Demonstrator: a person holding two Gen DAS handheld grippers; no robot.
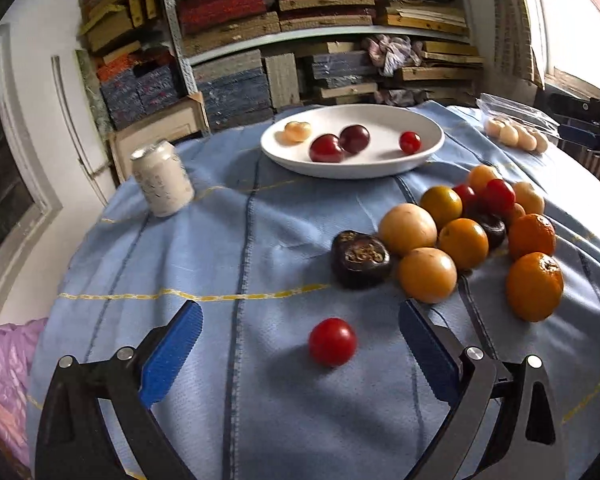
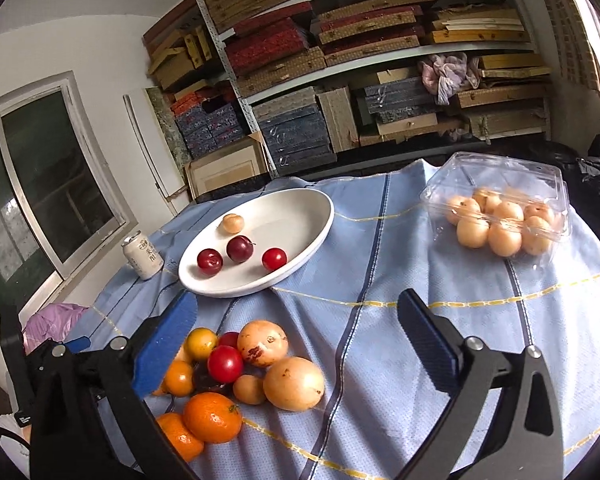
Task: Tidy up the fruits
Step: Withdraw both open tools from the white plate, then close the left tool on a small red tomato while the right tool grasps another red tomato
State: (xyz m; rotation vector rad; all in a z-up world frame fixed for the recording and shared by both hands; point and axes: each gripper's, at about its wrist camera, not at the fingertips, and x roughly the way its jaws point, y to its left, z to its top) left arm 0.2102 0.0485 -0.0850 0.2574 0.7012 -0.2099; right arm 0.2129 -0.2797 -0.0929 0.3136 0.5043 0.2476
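Fruits (image 2: 236, 376) piled on cloth; can (image 2: 143, 256) print unreadable; both grippers gaping.

Soft daylight, window glare, fisheye-warped edges

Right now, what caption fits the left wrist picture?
Open left gripper hovering near a red cherry tomato on blue tablecloth.

Grey metal shelving (image 2: 380, 56) crammed with flat wooden and patterned boxes filled the upper centre. A white plaster wall (image 2: 80, 44) stood upper left, above a dark sliding aluminium-framed window (image 2: 40, 184) at left.
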